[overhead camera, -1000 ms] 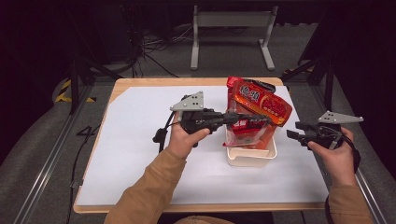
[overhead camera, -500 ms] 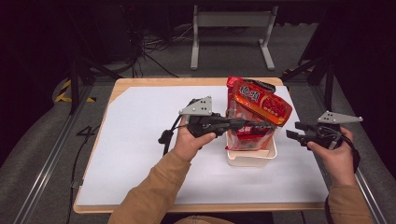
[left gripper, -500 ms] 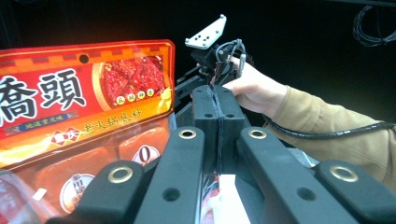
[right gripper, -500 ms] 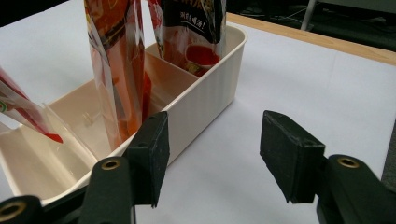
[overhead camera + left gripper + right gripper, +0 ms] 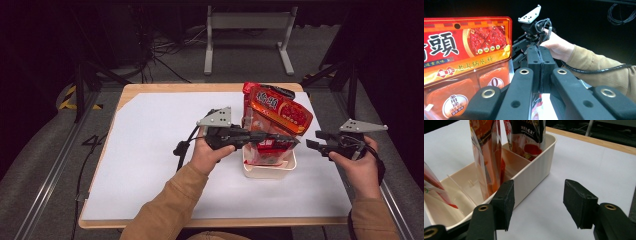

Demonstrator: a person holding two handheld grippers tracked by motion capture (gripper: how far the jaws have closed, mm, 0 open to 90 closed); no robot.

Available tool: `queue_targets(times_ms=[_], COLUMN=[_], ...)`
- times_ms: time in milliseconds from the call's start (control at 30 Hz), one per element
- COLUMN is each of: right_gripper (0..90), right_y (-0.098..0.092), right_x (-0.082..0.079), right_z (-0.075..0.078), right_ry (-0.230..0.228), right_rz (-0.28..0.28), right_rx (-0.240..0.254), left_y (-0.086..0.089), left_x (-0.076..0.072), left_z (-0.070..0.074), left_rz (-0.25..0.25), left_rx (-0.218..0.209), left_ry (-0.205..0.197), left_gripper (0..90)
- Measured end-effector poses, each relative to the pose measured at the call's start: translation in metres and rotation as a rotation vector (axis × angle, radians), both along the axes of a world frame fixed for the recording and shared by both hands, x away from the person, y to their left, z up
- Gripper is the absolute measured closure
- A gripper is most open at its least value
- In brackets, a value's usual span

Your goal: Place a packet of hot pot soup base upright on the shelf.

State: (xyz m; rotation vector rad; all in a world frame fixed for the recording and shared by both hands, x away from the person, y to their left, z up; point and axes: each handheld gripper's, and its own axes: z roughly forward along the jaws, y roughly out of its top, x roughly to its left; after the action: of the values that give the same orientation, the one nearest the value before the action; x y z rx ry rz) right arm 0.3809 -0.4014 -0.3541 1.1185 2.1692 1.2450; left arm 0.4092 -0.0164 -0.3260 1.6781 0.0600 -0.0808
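Note:
A cream divided bin [image 5: 267, 172] stands on the white table cover with red sauce packets upright in it. The biggest red packet [image 5: 277, 110] leans at the back and fills the left of the left gripper view [image 5: 466, 57]. My left gripper [image 5: 295, 141] reaches level across the bin from the left. Its pads [image 5: 534, 65] are pressed together on the thin top edge of a red pouch [image 5: 536, 100], which hangs edge-on in the middle compartment [image 5: 486, 157]. My right gripper [image 5: 312, 140] hovers just right of the bin, open and empty [image 5: 537, 203].
Another dark-and-red pouch [image 5: 526, 135] stands in the far compartment, and a third [image 5: 434, 185] leans in the near one. The bin's wall [image 5: 534, 170] lies just past my right jaws. The white sheet [image 5: 150, 150] stretches out to the left of the bin.
My left gripper has slid rightward, so its jaws now lie across the bin. The right hand and gripper have stayed put.

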Motion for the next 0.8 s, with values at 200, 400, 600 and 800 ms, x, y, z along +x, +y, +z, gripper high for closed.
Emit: queue_targets(times_ms=[200, 400, 600, 800], right_gripper=[43.2, 43.2, 43.4, 43.4], right_y=[-0.002, -0.002, -0.002, -0.003], right_x=[0.0, 0.0, 0.0, 0.0], right_z=[-0.001, -0.001, -0.001, -0.001], right_ry=[0.001, 0.001, 0.001, 0.001], right_rz=[-0.001, -0.002, -0.001, -0.002], right_rx=[0.001, 0.0, 0.0, 0.005], left_y=[-0.006, -0.013, -0.022, -0.032], left_x=[0.002, 0.003, 0.003, 0.004], left_z=[-0.005, -0.01, -0.013, -0.017], left_rz=[0.007, 0.007, 0.0, -0.01], left_rx=[-0.01, -0.001, 0.018, 0.019], left_ry=[0.009, 0.01, 0.009, 0.016], left_gripper=[89.4, 89.3, 89.7, 89.8])
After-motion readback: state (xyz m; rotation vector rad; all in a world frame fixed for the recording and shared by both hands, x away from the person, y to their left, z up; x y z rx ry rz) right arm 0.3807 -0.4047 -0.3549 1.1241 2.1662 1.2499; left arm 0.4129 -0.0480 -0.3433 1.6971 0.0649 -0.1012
